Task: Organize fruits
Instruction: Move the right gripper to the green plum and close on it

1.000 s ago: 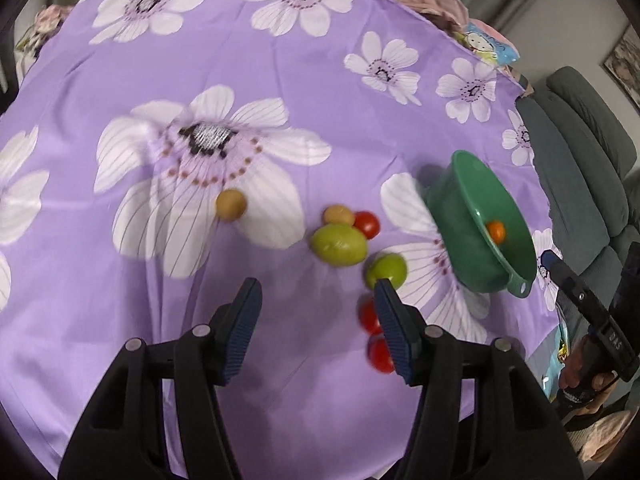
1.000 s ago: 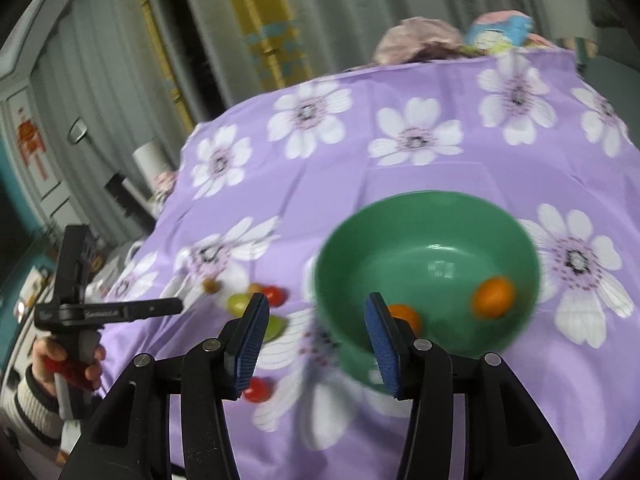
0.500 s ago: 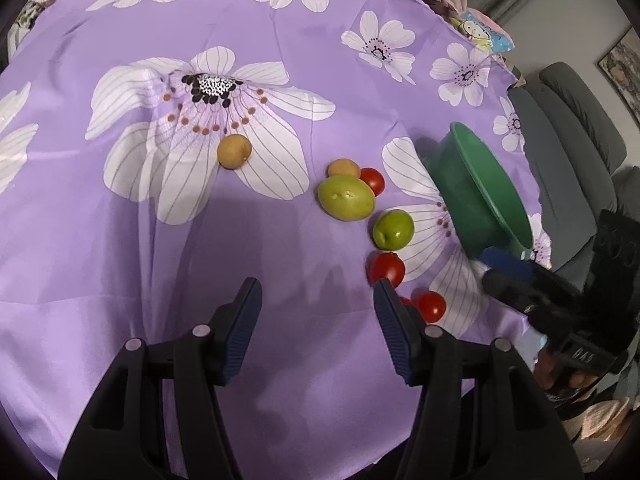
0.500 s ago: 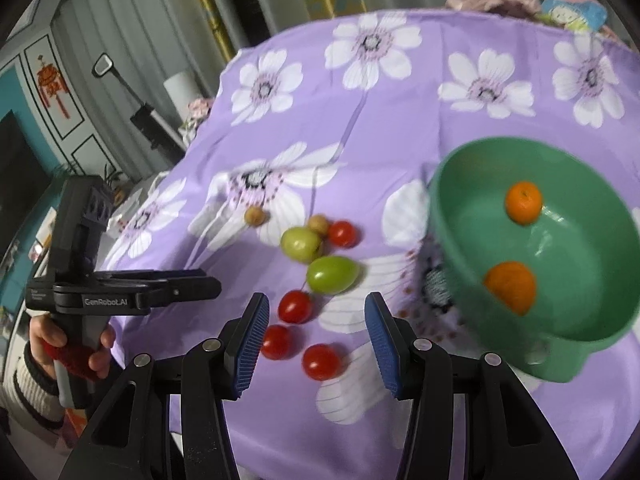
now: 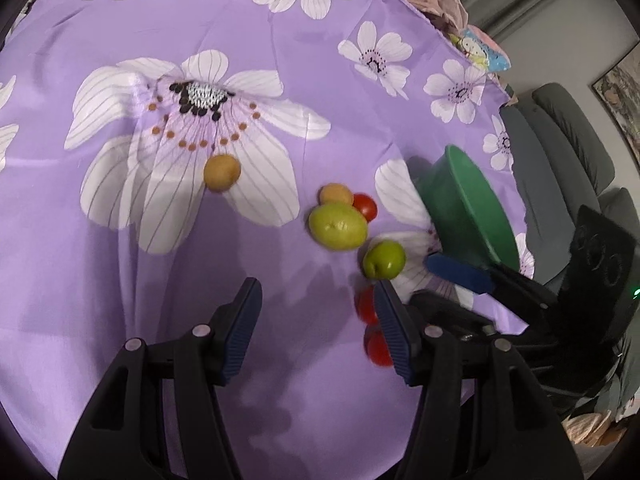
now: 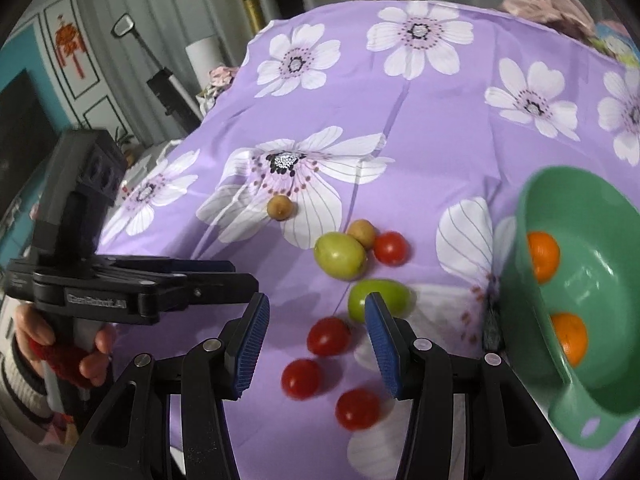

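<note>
Now the right gripper (image 6: 316, 344), open and empty, has swung from green bowl (image 6: 600, 384) toward tomatoes (image 6: 329, 336); left gripper (image 5: 316, 316) open.

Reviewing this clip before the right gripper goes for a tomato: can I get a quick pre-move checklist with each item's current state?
1. Right gripper open and empty: ok, nothing between its fingers.
2. Target in line: ok, a red tomato lies on the cloth just ahead of the jaws.
3. Neighbours clear of the target: not ok, a green fruit sits close behind it and two more tomatoes are nearby.
4. Green bowl ready to receive: ok, it holds two oranges with room left.
5. Left gripper out of the way: cannot tell, it is open and close beside the right one.
</note>
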The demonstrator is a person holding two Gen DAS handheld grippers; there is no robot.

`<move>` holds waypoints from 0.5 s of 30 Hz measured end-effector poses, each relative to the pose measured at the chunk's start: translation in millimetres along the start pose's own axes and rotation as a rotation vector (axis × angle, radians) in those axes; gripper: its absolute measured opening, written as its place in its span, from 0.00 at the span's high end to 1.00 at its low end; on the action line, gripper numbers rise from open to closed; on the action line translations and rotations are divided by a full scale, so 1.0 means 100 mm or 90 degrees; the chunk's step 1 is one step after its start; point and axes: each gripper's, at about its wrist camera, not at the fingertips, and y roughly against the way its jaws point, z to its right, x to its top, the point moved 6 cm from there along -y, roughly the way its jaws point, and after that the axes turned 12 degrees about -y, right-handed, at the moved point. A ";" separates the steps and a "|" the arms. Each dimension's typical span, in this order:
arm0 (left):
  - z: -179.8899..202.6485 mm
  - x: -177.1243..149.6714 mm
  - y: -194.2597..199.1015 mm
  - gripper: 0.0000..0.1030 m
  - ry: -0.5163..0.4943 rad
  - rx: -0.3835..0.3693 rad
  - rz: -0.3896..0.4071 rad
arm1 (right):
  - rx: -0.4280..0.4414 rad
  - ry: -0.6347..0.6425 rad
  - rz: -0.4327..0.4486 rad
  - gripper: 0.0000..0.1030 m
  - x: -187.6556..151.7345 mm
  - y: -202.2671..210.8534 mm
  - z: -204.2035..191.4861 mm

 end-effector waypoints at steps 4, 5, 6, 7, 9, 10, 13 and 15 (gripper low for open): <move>-0.06 0.10 -0.03 0.44 0.016 -0.006 0.007 | -0.012 0.016 -0.020 0.51 0.05 -0.15 0.00; -0.07 0.12 -0.06 0.44 0.021 -0.012 0.007 | -0.016 0.019 -0.023 0.51 0.06 -0.17 0.01; -0.07 0.15 -0.08 0.44 0.024 -0.015 0.006 | -0.021 0.024 -0.027 0.51 0.07 -0.21 0.01; -0.07 0.18 -0.11 0.44 0.025 -0.019 0.006 | -0.025 0.029 -0.031 0.51 0.08 -0.24 0.01; -0.07 0.24 -0.16 0.44 0.026 -0.027 0.007 | -0.031 0.040 -0.032 0.51 0.12 -0.28 0.01; -0.08 0.27 -0.19 0.44 0.025 -0.028 0.006 | -0.033 0.047 -0.034 0.51 0.13 -0.30 0.00; -0.11 0.32 -0.29 0.44 0.021 -0.019 -0.004 | -0.046 0.057 -0.045 0.51 0.18 -0.39 0.02; -0.11 0.35 -0.36 0.44 0.021 -0.030 -0.012 | -0.054 0.068 -0.057 0.51 0.20 -0.44 0.03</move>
